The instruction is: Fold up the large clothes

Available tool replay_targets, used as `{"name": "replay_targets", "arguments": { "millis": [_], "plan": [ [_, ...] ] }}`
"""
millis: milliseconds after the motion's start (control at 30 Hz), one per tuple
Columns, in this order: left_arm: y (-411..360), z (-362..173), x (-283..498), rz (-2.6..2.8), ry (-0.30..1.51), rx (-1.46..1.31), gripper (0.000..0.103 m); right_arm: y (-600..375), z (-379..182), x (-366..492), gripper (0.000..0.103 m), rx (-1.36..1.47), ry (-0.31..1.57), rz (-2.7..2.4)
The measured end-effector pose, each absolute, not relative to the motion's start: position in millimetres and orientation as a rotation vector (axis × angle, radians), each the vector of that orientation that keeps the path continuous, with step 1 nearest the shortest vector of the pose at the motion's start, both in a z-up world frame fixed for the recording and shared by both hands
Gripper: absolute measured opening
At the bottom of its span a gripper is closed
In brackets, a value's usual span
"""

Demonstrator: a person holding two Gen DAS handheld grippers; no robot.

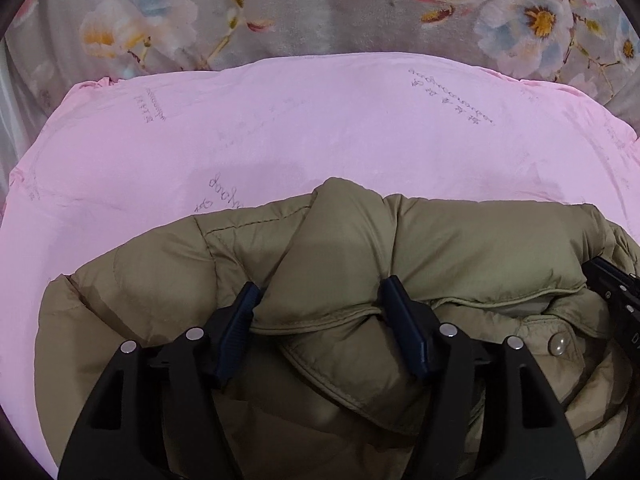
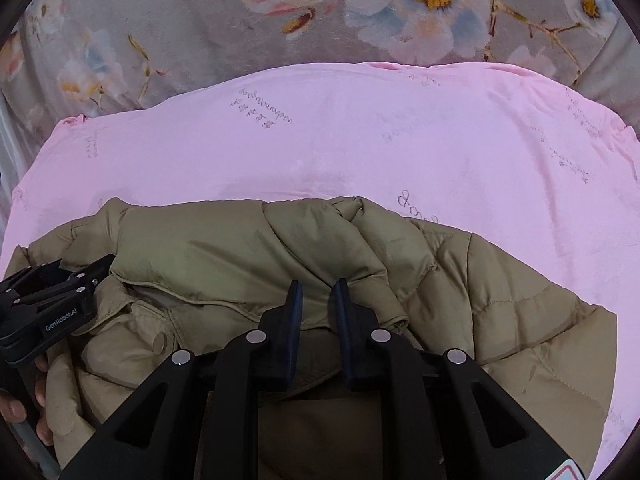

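An olive-tan puffy jacket (image 1: 460, 240) lies bunched on a pink sheet (image 1: 320, 120). In the left wrist view my left gripper (image 1: 320, 292) stands fairly wide, and a thick fold of the jacket fills the gap and bulges against both pads. In the right wrist view my right gripper (image 2: 318, 284) is nearly closed, pinching a thin fold of the jacket (image 2: 208, 252) by its hem. The left gripper (image 2: 60, 292) also shows at the left edge there, held by a hand (image 2: 40, 392). A snap button (image 1: 558, 346) sits on the jacket's placket.
The pink sheet (image 2: 360, 140), printed with faint writing, stretches beyond the jacket. Behind it lies a grey floral blanket (image 2: 160, 20). The right gripper's body (image 1: 612, 292) pokes in at the right edge of the left wrist view, close beside the left one.
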State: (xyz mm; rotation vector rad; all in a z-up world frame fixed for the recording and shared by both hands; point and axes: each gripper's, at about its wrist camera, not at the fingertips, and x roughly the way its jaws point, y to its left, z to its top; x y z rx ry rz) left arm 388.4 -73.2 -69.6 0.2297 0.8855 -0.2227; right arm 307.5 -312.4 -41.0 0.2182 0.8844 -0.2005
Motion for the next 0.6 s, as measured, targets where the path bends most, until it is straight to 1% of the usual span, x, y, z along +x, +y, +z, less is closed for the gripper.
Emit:
{"name": "replay_targets", "arguments": {
  "millis": [267, 600],
  "plan": [
    [-75.8, -70.9, 391.0, -0.206, 0.88, 0.234, 0.067, -314.5, -41.7, 310.4, 0.014, 0.233, 0.882, -0.196],
    [-77.5, -70.8, 391.0, -0.191, 0.88, 0.246, 0.069, -314.1, -42.1, 310.7, 0.014, 0.237, 0.882, -0.194]
  ]
}}
